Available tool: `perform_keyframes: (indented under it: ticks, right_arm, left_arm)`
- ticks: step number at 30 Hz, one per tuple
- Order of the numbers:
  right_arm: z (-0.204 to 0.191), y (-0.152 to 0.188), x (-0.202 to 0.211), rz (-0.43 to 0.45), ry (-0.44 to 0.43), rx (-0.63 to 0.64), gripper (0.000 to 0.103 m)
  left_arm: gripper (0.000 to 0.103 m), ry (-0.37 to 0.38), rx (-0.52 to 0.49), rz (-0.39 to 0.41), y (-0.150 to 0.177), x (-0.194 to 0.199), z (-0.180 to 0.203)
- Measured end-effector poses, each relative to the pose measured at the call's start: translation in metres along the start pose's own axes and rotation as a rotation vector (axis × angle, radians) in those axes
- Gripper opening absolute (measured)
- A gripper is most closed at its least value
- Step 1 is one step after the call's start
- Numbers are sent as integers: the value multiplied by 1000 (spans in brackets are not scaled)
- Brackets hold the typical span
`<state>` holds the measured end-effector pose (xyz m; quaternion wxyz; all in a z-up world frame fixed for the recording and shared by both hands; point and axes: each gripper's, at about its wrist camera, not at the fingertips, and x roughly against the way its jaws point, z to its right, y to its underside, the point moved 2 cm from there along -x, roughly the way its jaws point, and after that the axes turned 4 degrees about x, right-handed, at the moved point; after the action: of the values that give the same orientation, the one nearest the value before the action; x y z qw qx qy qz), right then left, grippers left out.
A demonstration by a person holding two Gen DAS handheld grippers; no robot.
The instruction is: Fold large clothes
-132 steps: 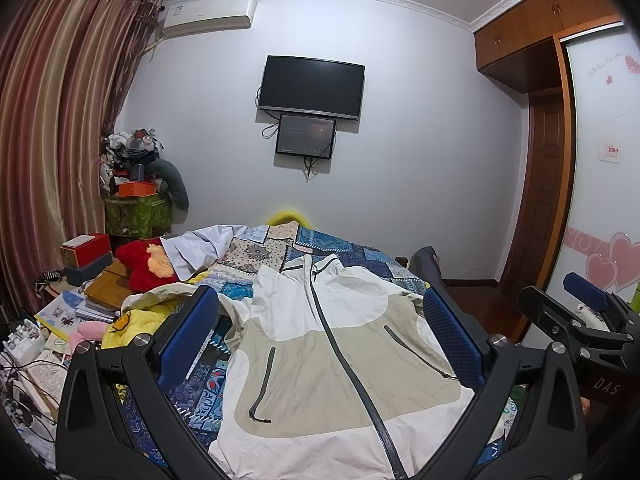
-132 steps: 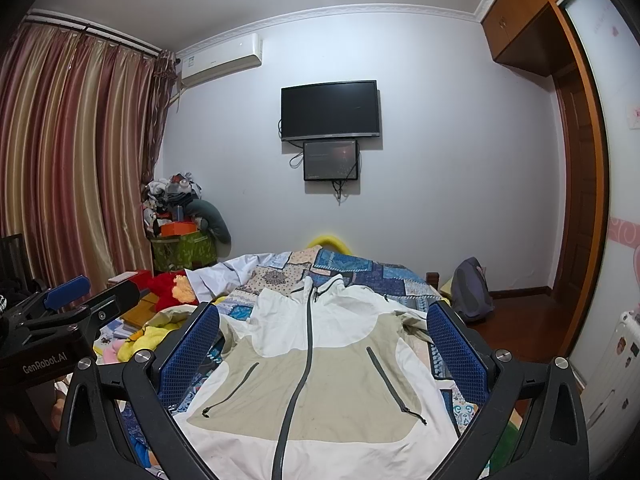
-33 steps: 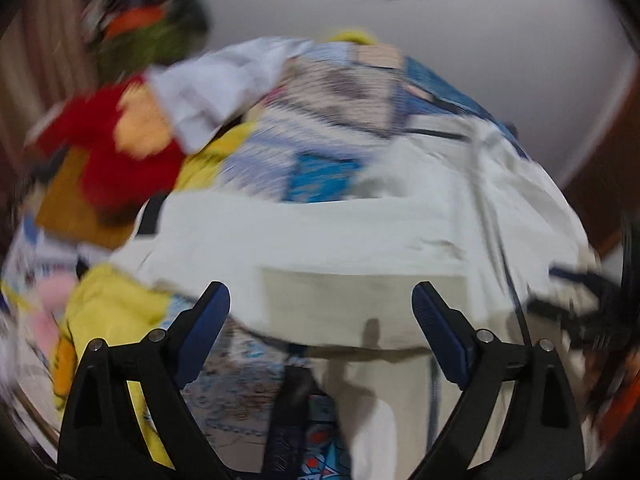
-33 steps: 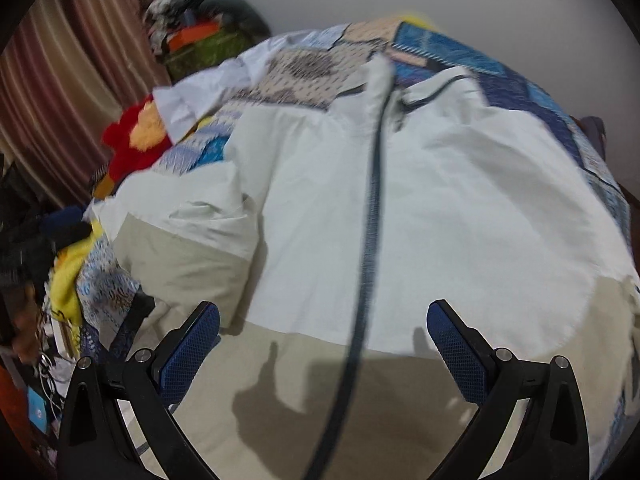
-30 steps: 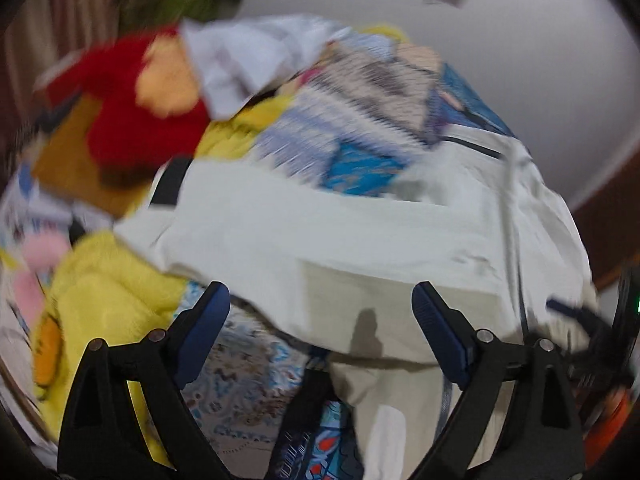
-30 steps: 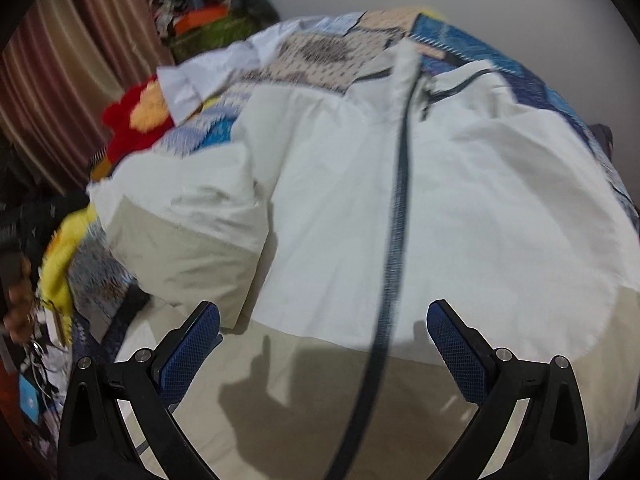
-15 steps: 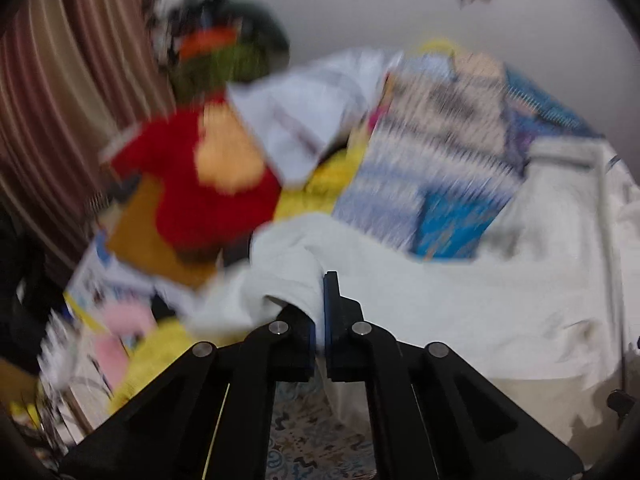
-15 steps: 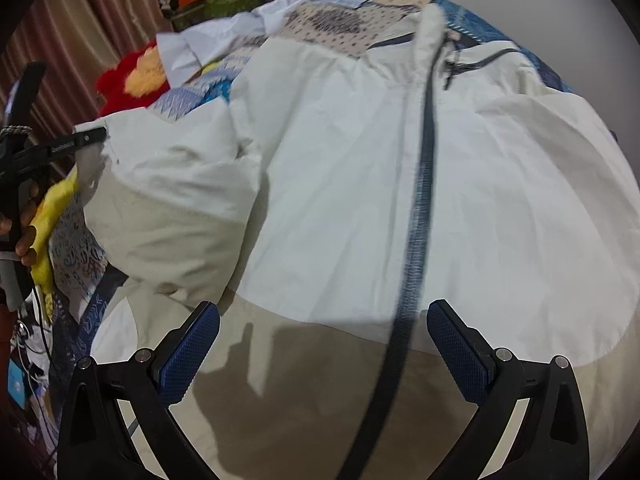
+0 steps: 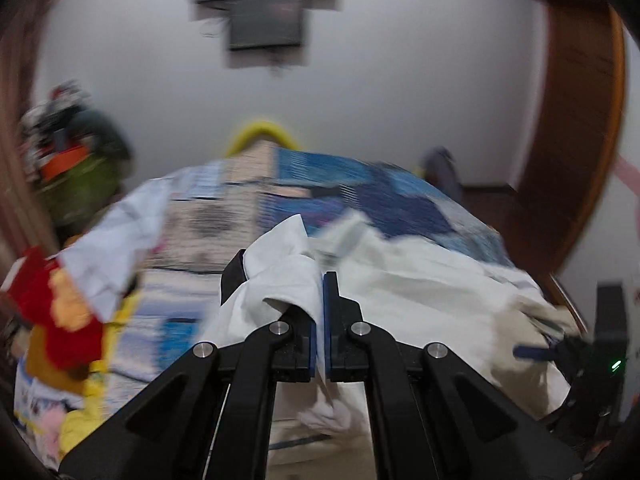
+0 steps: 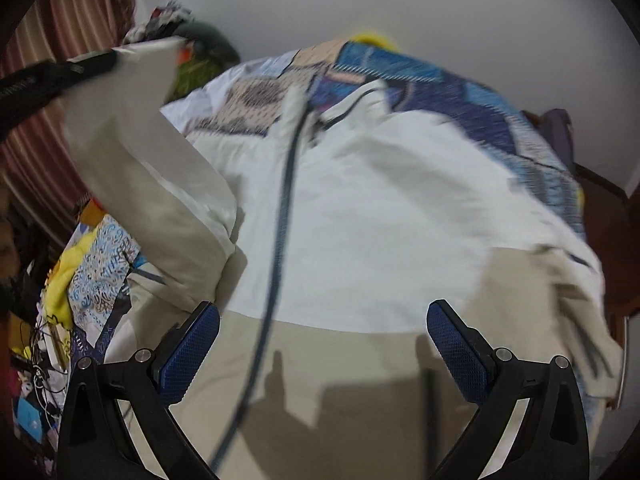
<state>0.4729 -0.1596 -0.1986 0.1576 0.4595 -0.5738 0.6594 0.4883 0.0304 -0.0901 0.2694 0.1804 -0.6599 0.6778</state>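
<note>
Left tool [image 9: 320, 312] is clamped tight on cloth; right tool [image 10: 322, 336] gapes wide.

White and beige jacket [image 10: 360, 216] with dark blue-grey zip [image 10: 280, 220]; blue patchwork quilt [image 10: 440, 80]; red and orange plush toy [image 9: 60, 312]; striped maroon curtain [image 10: 52, 20]; blue textured pads [image 10: 188, 354] on black gripper frames.
</note>
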Motion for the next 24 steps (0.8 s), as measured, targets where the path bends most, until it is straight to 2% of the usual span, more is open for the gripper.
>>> perform_keyframes:
  ticks: [6, 9, 11, 12, 13, 14, 15, 16, 17, 20, 24]
  right_arm:
    - [49, 21, 43, 36, 63, -53, 103]
    - [65, 32, 56, 40, 100, -64, 103]
    - [74, 37, 63, 43, 112, -65, 103]
    - [77, 39, 66, 46, 116, -66, 103]
    - [79, 40, 68, 48, 119, -68, 103]
    - [81, 41, 69, 51, 117, -68, 103]
    - [83, 42, 71, 56, 114, -72, 103]
    - [84, 40, 71, 61, 108, -82, 103]
    - [82, 38, 71, 64, 104, -89, 103]
    - [77, 29, 65, 77, 69, -107, 103]
    - [60, 16, 46, 67, 38, -96, 103]
  left_arm:
    - [2, 118, -139, -139, 39, -50, 96]
    - [3, 177, -213, -196, 61, -56, 131]
    - [10, 207, -244, -223, 72, -54, 142]
    - [23, 232, -256, -246, 77, -50, 145]
    - [41, 244, -260, -260, 79, -46, 146]
    - [50, 248, -258, -261, 80, -40, 147]
    - [66, 245, -252, -251, 79, -32, 140]
    - [76, 234, -235, -216, 77, -21, 127]
    - [80, 223, -226, -193, 75, -13, 116]
    - [82, 152, -195, -163, 71, -1, 75]
    - [82, 17, -102, -190, 81, 3, -5]
